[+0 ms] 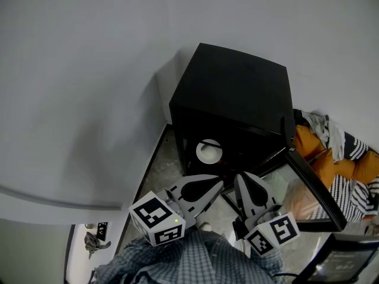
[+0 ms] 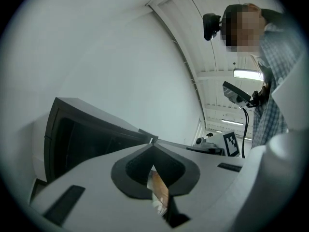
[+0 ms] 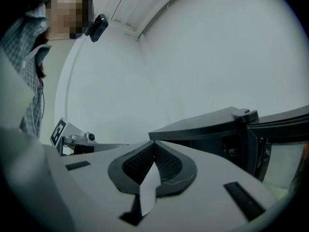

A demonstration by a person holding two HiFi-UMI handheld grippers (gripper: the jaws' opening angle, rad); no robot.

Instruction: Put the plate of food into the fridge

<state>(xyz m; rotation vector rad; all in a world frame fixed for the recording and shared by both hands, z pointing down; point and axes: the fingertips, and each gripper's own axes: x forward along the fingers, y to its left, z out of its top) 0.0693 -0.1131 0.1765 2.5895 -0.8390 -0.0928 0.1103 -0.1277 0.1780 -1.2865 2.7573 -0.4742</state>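
A black mini fridge [image 1: 231,99] stands on the floor against a pale wall, its glass door [image 1: 311,188] swung open to the right. Inside it rests a white plate [image 1: 208,151]; what lies on it is too small to tell. My left gripper [image 1: 219,185] and right gripper [image 1: 240,176] hover side by side just in front of the opening, both pointing at it, apart from the plate. Both are shut with nothing held. The left gripper view has the left gripper [image 2: 153,145] tips touching, the fridge [image 2: 87,134] beyond. The right gripper [image 3: 154,143] also shows its tips together beside the fridge [image 3: 212,129].
Orange cushions [image 1: 317,152] and striped cloth [image 1: 343,185] are piled to the right of the fridge, behind the open door. A dark screen [image 1: 340,262] sits at the lower right. The wall closes off the left side. A checked shirt [image 1: 195,259] fills the bottom.
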